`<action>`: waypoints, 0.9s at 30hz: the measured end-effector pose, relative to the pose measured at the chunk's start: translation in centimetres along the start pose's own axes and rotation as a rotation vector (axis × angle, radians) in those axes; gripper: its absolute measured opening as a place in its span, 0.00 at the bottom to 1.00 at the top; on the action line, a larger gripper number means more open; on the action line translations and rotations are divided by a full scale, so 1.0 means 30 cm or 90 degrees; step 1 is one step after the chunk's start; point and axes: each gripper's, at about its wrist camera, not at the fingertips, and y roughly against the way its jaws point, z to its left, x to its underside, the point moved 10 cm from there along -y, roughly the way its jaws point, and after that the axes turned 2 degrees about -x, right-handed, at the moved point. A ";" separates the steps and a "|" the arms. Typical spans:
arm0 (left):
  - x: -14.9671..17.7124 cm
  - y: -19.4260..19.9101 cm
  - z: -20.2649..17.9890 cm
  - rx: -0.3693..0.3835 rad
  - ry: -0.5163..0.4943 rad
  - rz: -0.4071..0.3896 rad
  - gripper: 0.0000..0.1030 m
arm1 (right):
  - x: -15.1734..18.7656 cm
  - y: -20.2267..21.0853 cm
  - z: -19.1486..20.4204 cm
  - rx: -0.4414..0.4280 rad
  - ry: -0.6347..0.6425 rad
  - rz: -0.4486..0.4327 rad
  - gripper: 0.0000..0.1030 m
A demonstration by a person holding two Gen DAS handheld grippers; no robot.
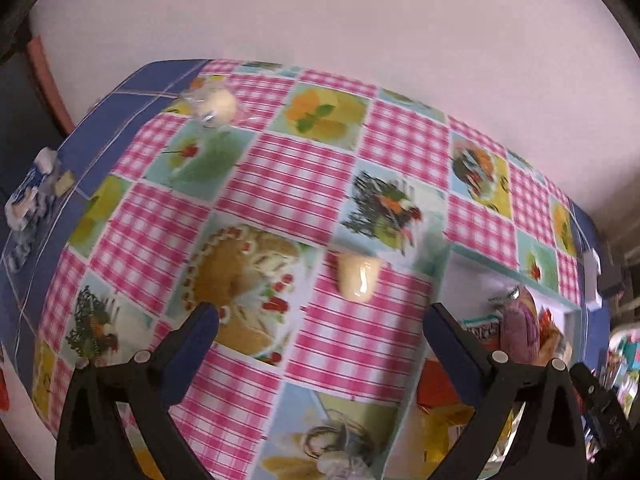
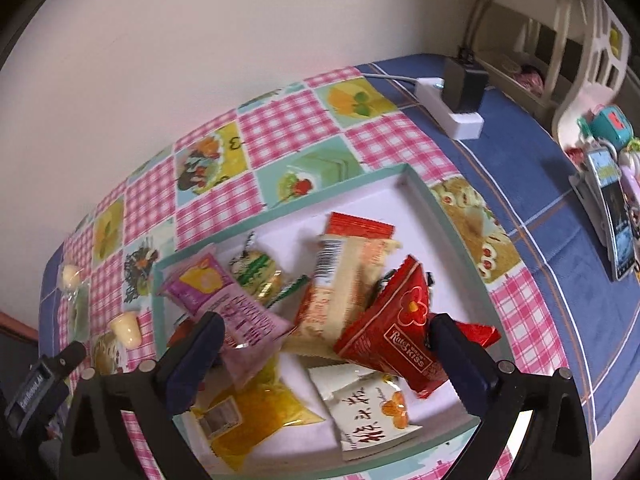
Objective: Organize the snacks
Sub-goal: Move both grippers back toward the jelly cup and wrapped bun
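Note:
A teal-rimmed white tray (image 2: pixel 440 212) holds several snack packets: a red one (image 2: pixel 396 328), a purple one (image 2: pixel 248 320), a yellow one (image 2: pixel 260 412), a white one (image 2: pixel 368 404) and a green one (image 2: pixel 256 270). My right gripper (image 2: pixel 326 324) hangs open just above this pile, and no pad presses on a packet. On the cloth left of the tray lies a small yellow jelly cup (image 1: pixel 357 280). My left gripper (image 1: pixel 322 316) stands open over the cloth, the cup just ahead of its fingertips. Near the far left corner lies a clear-wrapped round snack (image 1: pixel 216 106).
The tray's corner (image 1: pixel 512 270) lies to the right in the left wrist view. Crumpled wrappers (image 1: pixel 32 196) lie at the table's left edge. A power strip with an adapter (image 2: pixel 460 100), a phone on a stand (image 2: pixel 612 208) and toys sit at the right. A wall runs behind.

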 end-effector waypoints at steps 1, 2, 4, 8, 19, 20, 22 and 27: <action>-0.003 0.001 0.016 -0.001 0.009 0.001 0.99 | 0.001 0.001 0.012 -0.003 0.004 0.000 1.00; -0.005 0.000 0.030 -0.001 0.018 0.004 0.99 | 0.004 0.002 0.030 -0.009 0.011 0.000 1.00; -0.008 -0.006 0.053 0.002 0.031 0.010 0.99 | 0.009 0.003 0.061 -0.011 0.026 -0.001 1.00; -0.002 -0.015 0.100 -0.004 0.049 0.030 0.99 | 0.024 0.004 0.144 -0.028 0.063 0.000 1.00; 0.011 -0.019 0.239 -0.094 0.018 0.053 0.99 | 0.095 0.001 0.342 -0.060 0.158 0.009 1.00; 0.007 -0.014 0.249 -0.098 0.014 0.048 0.99 | 0.098 0.001 0.350 -0.059 0.163 0.009 1.00; -0.003 -0.001 0.270 -0.109 0.008 0.037 0.99 | 0.113 -0.002 0.378 -0.060 0.181 0.011 1.00; -0.032 0.015 0.322 -0.130 0.000 0.016 0.99 | 0.142 -0.009 0.424 -0.067 0.205 0.016 1.00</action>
